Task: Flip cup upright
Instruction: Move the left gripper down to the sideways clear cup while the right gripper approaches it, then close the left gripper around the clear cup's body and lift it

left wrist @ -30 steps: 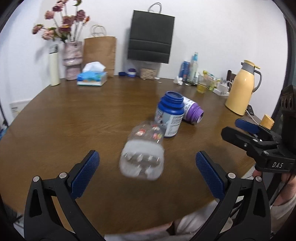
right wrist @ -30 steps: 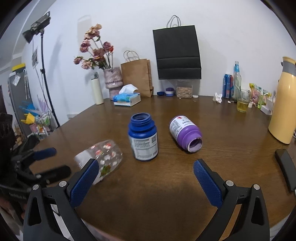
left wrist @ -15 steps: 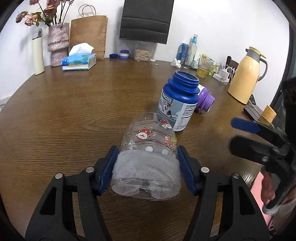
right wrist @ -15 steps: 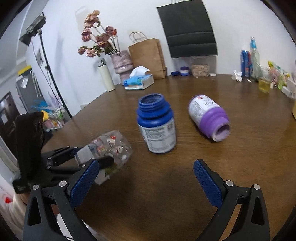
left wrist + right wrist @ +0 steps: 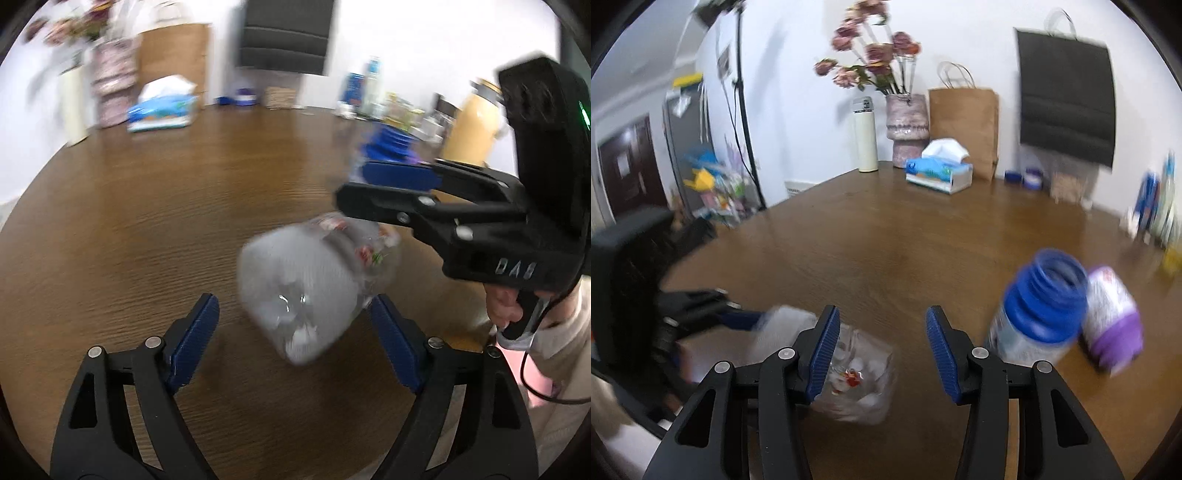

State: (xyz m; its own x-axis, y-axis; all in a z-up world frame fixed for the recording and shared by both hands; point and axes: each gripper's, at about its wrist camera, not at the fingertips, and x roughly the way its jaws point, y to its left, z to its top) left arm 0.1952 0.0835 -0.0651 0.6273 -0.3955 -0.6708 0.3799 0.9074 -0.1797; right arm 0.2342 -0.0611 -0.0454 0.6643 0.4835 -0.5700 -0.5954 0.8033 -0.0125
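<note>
The clear plastic cup (image 5: 314, 284) with small red prints and a white band lies tilted on its side on the brown table (image 5: 147, 221), blurred by motion. My left gripper (image 5: 295, 332) is open around its base; its right pad is close to the cup, its left pad stands apart. My right gripper (image 5: 879, 347) is open just above the cup (image 5: 857, 384), its left finger over the cup's wall. The right gripper also shows in the left wrist view (image 5: 436, 195), reaching over the cup's far end.
A blue jar (image 5: 1038, 310) stands upright beside a purple-capped jar (image 5: 1112, 325) lying on its side, right of the cup. At the table's back are a tissue box (image 5: 938, 173), vase, thermos (image 5: 866, 140), paper bags and a yellow jug (image 5: 469, 133).
My left gripper has opened from its hold on the cup. The cup has tipped and shifted right. My right gripper has swung left over the cup and its jaws have narrowed.
</note>
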